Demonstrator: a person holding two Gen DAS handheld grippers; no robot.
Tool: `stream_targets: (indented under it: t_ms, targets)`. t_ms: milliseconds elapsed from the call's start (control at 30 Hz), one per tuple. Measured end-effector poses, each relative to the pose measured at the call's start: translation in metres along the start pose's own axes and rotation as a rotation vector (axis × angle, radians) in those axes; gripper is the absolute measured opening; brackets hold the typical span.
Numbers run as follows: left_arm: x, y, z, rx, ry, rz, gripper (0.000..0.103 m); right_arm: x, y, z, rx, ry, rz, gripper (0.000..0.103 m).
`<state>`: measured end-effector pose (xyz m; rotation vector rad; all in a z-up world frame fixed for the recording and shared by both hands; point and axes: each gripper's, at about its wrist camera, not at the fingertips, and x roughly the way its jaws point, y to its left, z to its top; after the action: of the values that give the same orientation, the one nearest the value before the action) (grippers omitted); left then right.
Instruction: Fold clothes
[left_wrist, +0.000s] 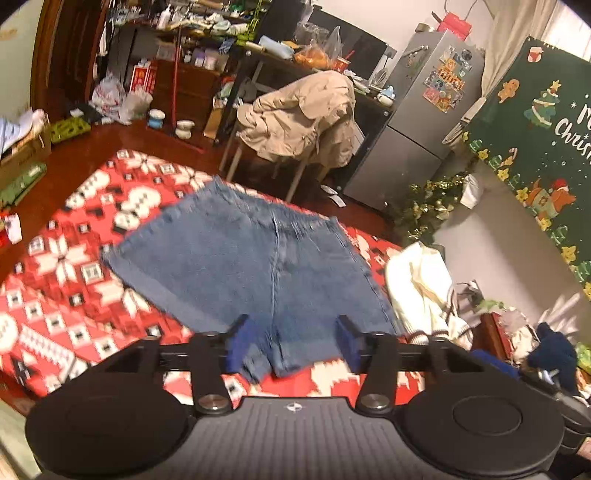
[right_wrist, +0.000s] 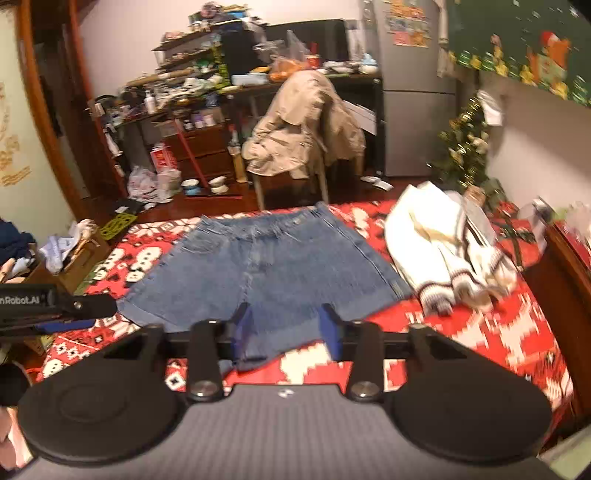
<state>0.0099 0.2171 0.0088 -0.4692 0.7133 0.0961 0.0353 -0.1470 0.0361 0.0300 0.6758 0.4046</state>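
A pair of blue denim shorts (left_wrist: 240, 258) lies spread flat on a red and white patterned blanket (left_wrist: 55, 288), waistband at the far side, leg hems toward me. It also shows in the right wrist view (right_wrist: 273, 269). My left gripper (left_wrist: 293, 341) is open, its blue pads over the near hem and crotch of the shorts. My right gripper (right_wrist: 286, 332) is open too, above the near hem of the shorts. The left gripper's side (right_wrist: 55, 306) shows at the left edge of the right wrist view. Whether either touches the cloth I cannot tell.
A cream sweater with dark striped cuffs (right_wrist: 443, 251) lies crumpled on the blanket right of the shorts. A chair draped with a beige coat (right_wrist: 306, 129) stands beyond the bed. A small Christmas tree (right_wrist: 465, 147) and a fridge (right_wrist: 413, 92) stand at the back right.
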Motion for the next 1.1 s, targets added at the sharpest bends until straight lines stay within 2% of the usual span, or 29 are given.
stream_targets:
  t_ms: [33,67,100,133,233,333,433,533,667,733,767,800,833,867,900,967,1000,1033,1100]
  targets:
    - [0.006,0.002,0.006,0.008,-0.010,0.006,0.069,0.002,0.001,0.008,-0.014,-0.012,0.013,0.068]
    - [0.013,0.003,0.012,0.016,-0.021,0.012,0.079,0.003,0.003,0.017,-0.028,-0.024,0.027,0.076]
    - [0.019,0.005,0.018,0.023,-0.031,0.019,0.084,0.010,0.003,0.023,-0.028,-0.034,0.037,0.095]
    - [0.027,0.008,0.021,0.020,-0.039,0.042,0.086,0.018,0.002,0.030,-0.027,-0.044,0.048,0.102]
    - [0.065,0.023,0.033,-0.008,-0.005,0.093,0.088,0.052,-0.010,0.042,0.016,-0.031,0.126,0.102]
    - [0.103,0.036,0.043,-0.008,0.024,0.093,0.088,0.100,-0.027,0.056,0.041,0.041,0.157,0.102]
    - [0.138,0.040,0.049,0.047,0.003,0.160,0.087,0.148,-0.038,0.065,-0.006,0.088,0.086,0.102]
    - [0.172,0.040,0.059,0.111,-0.019,0.172,0.087,0.187,-0.046,0.068,-0.078,0.085,0.039,0.102]
    - [0.206,0.052,0.081,0.087,-0.046,0.166,0.087,0.256,-0.054,0.061,-0.148,0.129,-0.016,0.102]
    - [0.223,0.063,0.092,0.053,-0.048,0.164,0.087,0.289,-0.059,0.057,-0.168,0.151,-0.016,0.102]
    - [0.230,0.067,0.096,0.046,-0.038,0.157,0.085,0.305,-0.061,0.055,-0.178,0.161,-0.015,0.102]
    - [0.237,0.071,0.100,0.040,-0.027,0.150,0.077,0.318,-0.061,0.055,-0.178,0.172,-0.008,0.102]
    - [0.244,0.072,0.105,0.049,-0.015,0.143,0.071,0.330,-0.062,0.054,-0.171,0.189,0.001,0.097]
    - [0.253,0.071,0.107,0.076,0.000,0.141,0.052,0.343,-0.062,0.053,-0.165,0.207,0.010,0.094]
    - [0.260,0.071,0.107,0.113,0.012,0.137,0.034,0.355,-0.060,0.051,-0.160,0.229,0.018,0.085]
    - [0.274,0.070,0.103,0.177,0.037,0.128,0.016,0.373,-0.057,0.048,-0.176,0.252,0.011,0.063]
    - [0.281,0.070,0.100,0.203,0.049,0.123,0.015,0.377,-0.055,0.045,-0.189,0.243,0.006,0.040]
    - [0.288,0.071,0.096,0.207,0.069,0.106,0.015,0.382,-0.053,0.042,-0.203,0.234,0.001,0.036]
    - [0.298,0.073,0.089,0.211,0.096,0.096,0.015,0.386,-0.053,0.037,-0.217,0.216,0.007,0.036]
